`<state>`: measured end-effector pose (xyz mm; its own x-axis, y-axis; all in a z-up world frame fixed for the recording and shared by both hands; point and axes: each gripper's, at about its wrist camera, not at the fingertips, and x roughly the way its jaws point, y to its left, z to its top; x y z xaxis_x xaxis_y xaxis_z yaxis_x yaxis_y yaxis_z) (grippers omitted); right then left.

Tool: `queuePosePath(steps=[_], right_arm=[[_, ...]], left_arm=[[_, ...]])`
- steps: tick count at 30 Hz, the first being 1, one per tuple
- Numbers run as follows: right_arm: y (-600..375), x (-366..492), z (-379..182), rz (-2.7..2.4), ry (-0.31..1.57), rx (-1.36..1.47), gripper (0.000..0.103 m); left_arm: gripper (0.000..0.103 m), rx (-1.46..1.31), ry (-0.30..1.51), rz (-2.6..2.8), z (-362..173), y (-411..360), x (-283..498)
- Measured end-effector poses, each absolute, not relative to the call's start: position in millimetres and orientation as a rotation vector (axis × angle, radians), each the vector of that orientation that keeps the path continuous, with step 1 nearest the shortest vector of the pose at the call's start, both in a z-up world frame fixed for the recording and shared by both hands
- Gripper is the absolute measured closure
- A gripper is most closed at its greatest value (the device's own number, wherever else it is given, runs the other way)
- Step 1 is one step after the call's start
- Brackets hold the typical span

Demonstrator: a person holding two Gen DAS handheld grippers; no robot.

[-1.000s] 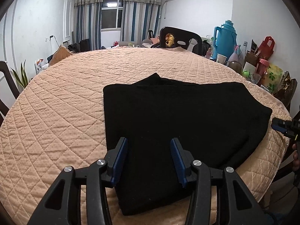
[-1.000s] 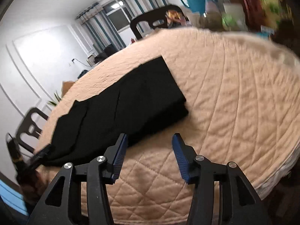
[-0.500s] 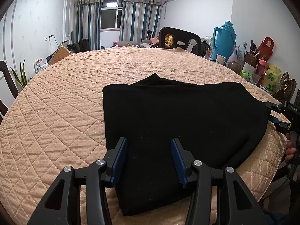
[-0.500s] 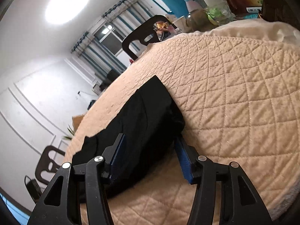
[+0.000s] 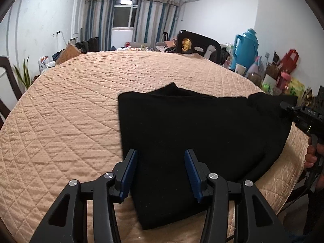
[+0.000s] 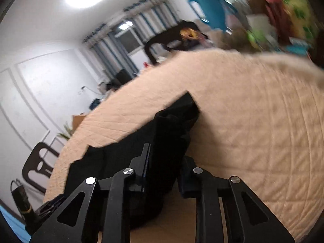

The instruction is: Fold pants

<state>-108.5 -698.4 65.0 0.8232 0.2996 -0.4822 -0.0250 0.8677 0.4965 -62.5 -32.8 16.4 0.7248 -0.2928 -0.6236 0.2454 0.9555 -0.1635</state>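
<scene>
At the pants' (image 5: 198, 137) right end the right gripper (image 6: 164, 170), just closed, pinches cloth and should lift smoothly leftward, while the left gripper (image 5: 160, 170) waits apart.

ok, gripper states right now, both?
Left gripper: open above the pants, gripping nothing.
Right gripper: jaws have just been closing, now shut on the pants' end.

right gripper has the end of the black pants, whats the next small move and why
Probably carry that end across toward the other end. The right gripper, jaws just closed, pinches the bunched end of the black fabric pants; the left gripper hovers open.
</scene>
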Motion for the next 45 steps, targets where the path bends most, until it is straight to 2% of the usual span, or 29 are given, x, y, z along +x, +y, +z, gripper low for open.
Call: queuePosePath(steps=[5,9,13,17,25,30,33,37,45], right_arm=[[-646,-102,103,0.348,0.529,0.380,0.082],[-584,-99,113,0.524,0.532,0.273,0.082],[-516,-97,90,0.729,0.610,0.150,0.082],[-470,-87,43,0.820,0.765,0.055,0.082],[-471,-95,72,0.839,0.656,0.069,0.082],[-430,-99,37,0.885,0.752,-0.052,0.081],[-441,-101,40,0.906,0.745,-0.031,0.076],[-445,-106,42,0.937,0.759,-0.036,0.061],[-487,-120,68,0.942,0.638,0.069,0.059]], left_arm=[[0.052,-0.106,0.686,-0.254,19,-13,-64],[0.052,-0.138,0.684,-0.220,18,3,-63],[0.052,-0.160,0.684,-0.191,17,17,-65],[0.052,-0.180,0.693,-0.168,14,28,-66],[0.052,-0.211,0.679,-0.132,16,44,-69],[0.052,-0.213,0.666,-0.120,20,51,-72],[0.052,-0.213,0.663,-0.121,20,52,-72],[0.052,-0.216,0.663,-0.131,21,49,-70],[0.052,-0.198,0.629,-0.157,38,41,-68]])
